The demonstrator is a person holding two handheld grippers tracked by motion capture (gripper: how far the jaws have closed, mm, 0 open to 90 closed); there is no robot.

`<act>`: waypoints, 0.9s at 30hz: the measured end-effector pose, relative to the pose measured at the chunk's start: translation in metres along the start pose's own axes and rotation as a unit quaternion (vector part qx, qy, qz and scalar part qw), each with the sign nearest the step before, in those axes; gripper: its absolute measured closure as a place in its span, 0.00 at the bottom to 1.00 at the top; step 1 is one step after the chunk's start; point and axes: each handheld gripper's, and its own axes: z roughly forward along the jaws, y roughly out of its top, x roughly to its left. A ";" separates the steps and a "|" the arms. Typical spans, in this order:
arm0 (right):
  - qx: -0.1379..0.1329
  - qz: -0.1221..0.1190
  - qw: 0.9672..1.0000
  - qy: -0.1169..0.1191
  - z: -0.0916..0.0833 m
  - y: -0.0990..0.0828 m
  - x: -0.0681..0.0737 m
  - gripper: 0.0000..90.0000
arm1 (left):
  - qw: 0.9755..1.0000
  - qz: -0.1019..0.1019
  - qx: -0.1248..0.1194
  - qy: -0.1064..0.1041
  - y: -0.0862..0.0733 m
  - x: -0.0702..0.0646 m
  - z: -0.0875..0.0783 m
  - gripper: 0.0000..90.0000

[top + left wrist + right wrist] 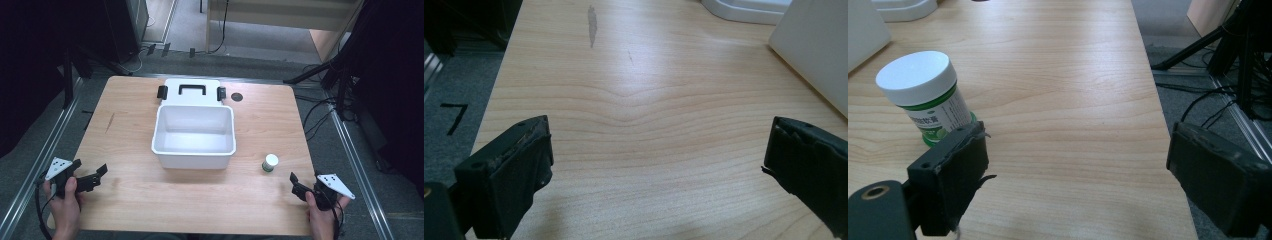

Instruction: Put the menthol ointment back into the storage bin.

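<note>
A white open box (194, 145) stands mid-table with its lid (192, 93) lying flat behind it. A small white-capped jar with a green label (270, 162) stands upright to the box's right, and it appears again just left of my right jaws as the jar (927, 95). My left gripper (92, 175) rests at the table's front left, held by a hand, open with bare wood between its jaws (659, 165). At the front right my right gripper (302, 184) is open too, with nothing between the jaws (1078, 170).
A dark round spot (236, 97) marks the table (130, 200) right of the lid. The box's white side (819, 50) rises at the right of the left gripper view. Tripod legs and cables (1218, 50) lie on the floor beyond the table's right edge.
</note>
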 end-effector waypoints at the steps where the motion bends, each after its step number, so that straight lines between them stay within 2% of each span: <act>1: 0.003 -0.001 1.000 -0.002 0.001 0.000 0.000 0.11 | 1.000 -0.001 -0.001 -0.001 0.000 0.000 0.000 0.00; 8: 0.013 -0.006 1.000 -0.001 0.002 0.001 0.001 0.13 | 1.000 0.000 -0.002 0.000 0.000 0.000 0.000 0.00; 12: 0.028 -0.019 0.999 0.011 0.003 0.001 0.004 0.14 | 1.000 0.003 -0.001 0.003 0.000 -0.001 0.000 0.00; 14: 0.039 -0.028 0.999 0.016 0.004 0.001 0.006 0.15 | 1.000 0.003 -0.002 0.004 0.000 -0.001 0.000 0.00; 15: 0.059 -0.033 0.997 0.021 0.005 0.001 0.008 0.15 | 1.000 0.004 -0.003 0.006 0.000 -0.001 0.000 0.00; 16: 0.059 -0.033 0.997 0.021 0.005 0.001 0.008 0.15 | 1.000 0.006 -0.002 0.006 0.000 -0.001 0.000 0.00; 17: 0.084 -0.046 0.995 0.032 0.006 0.002 0.010 0.15 | 1.000 0.010 0.000 0.006 0.000 -0.002 0.000 0.00; 18: 0.084 -0.046 0.995 0.032 0.006 0.002 0.010 0.15 | 1.000 0.010 0.000 0.006 0.000 -0.002 0.000 0.00; 19: 0.108 -0.057 0.992 0.038 0.006 0.004 0.012 0.15 | 1.000 0.012 0.001 0.006 0.000 -0.002 0.000 0.00; 20: 0.108 -0.057 0.992 0.038 0.006 0.004 0.012 0.15 | 1.000 0.012 0.001 0.006 0.000 -0.002 0.000 0.00; 21: 0.133 -0.073 0.987 0.052 0.006 0.006 0.016 0.15 | 1.000 0.010 -0.001 0.004 0.000 -0.002 0.000 0.00; 22: 0.133 -0.073 0.987 0.052 0.006 0.006 0.016 0.15 | 1.000 0.010 -0.001 0.004 0.000 -0.002 0.000 0.00; 23: 0.152 -0.089 0.982 0.062 0.004 0.011 0.020 0.16 | 1.000 0.008 -0.001 0.003 0.000 -0.001 0.000 0.00; 24: 0.152 -0.089 0.982 0.062 0.004 0.011 0.020 0.16 | 1.000 0.008 -0.001 0.003 0.000 -0.001 0.000 0.00; 25: 0.179 -0.100 0.976 0.069 0.004 0.016 0.024 0.16 | 1.000 0.007 0.000 0.003 0.000 -0.001 0.000 0.00; 26: 0.190 -0.107 0.973 0.071 0.004 0.019 0.026 0.16 | 1.000 0.007 0.001 0.003 0.000 -0.001 0.000 0.00; 27: 0.190 -0.107 0.973 0.071 0.004 0.019 0.026 0.16 | 1.000 0.007 0.001 0.003 0.000 -0.001 0.000 0.00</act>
